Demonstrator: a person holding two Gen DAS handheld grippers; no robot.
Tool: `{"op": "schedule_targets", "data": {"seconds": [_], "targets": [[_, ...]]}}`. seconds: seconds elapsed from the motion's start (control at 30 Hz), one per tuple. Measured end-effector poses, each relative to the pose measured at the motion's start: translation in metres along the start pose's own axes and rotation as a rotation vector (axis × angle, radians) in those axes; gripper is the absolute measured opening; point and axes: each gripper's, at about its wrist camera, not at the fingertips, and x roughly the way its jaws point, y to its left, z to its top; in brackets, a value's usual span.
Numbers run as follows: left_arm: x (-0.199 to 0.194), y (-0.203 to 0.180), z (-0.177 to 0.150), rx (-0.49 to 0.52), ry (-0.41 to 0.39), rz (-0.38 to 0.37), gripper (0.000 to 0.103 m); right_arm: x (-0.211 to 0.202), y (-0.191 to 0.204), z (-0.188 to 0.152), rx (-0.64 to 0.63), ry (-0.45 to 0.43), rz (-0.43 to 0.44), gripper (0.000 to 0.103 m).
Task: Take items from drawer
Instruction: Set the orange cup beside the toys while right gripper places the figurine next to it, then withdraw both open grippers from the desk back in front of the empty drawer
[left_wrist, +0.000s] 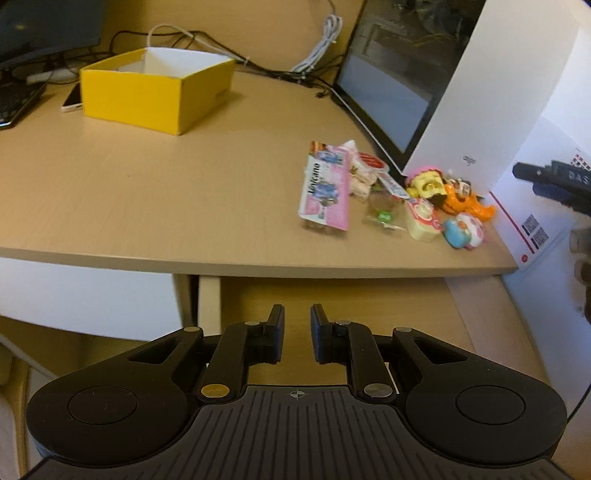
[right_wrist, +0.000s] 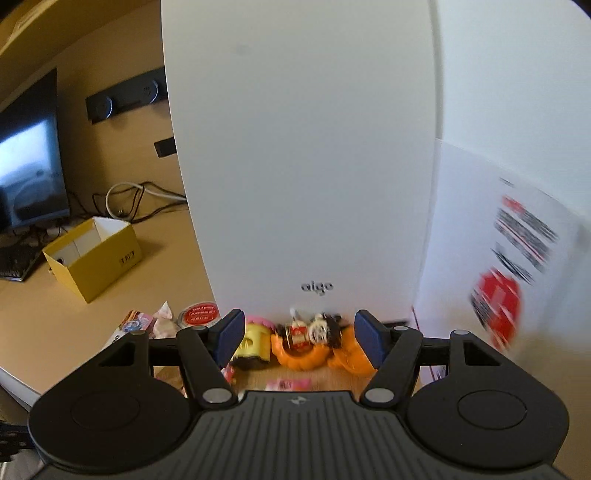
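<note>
The open drawer (left_wrist: 476, 314) juts out under the desk edge, and the part of its bottom that shows is bare wood. My left gripper (left_wrist: 297, 314) hovers over it, open by a narrow gap, with nothing between the fingers. On the desk top lies a cluster of items: a pink snack packet (left_wrist: 327, 184), a red-lidded tin (left_wrist: 371, 162), a yellow and pink toy (left_wrist: 424, 182), an orange toy figure (left_wrist: 465, 201) and a blue and pink toy (left_wrist: 463, 229). My right gripper (right_wrist: 299, 325) is wide open just in front of the orange toy figure (right_wrist: 306, 343), holding nothing.
A white computer case (right_wrist: 303, 147) stands right behind the toys. An open yellow box (left_wrist: 155, 92) sits at the desk's back left, with a phone (left_wrist: 72, 99), cables (left_wrist: 321, 40) and a dark monitor (right_wrist: 29, 173) nearby. A hand (left_wrist: 580, 266) shows at the right edge.
</note>
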Motion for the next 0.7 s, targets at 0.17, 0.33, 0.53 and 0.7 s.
{"op": "schedule_targets", "data": {"seconds": [0.17, 0.33, 0.53, 0.7], "targets": [[-0.016, 0.006, -0.009, -0.029, -0.061, 0.019, 0.016, -0.006, 0.007, -0.017, -0.014, 0.037, 0.013, 0.066], [-0.055, 0.021, -0.026, -0.081, -0.156, 0.072, 0.016, -0.029, 0.030, -0.028, -0.058, 0.024, 0.050, 0.066], [-0.109, 0.005, -0.071, -0.082, -0.209, 0.081, 0.016, -0.108, 0.057, -0.064, -0.128, -0.027, 0.110, 0.066], [-0.143, -0.036, -0.120, 0.008, -0.173, 0.056, 0.016, -0.181, 0.066, -0.124, -0.095, 0.002, 0.180, 0.066]]}}
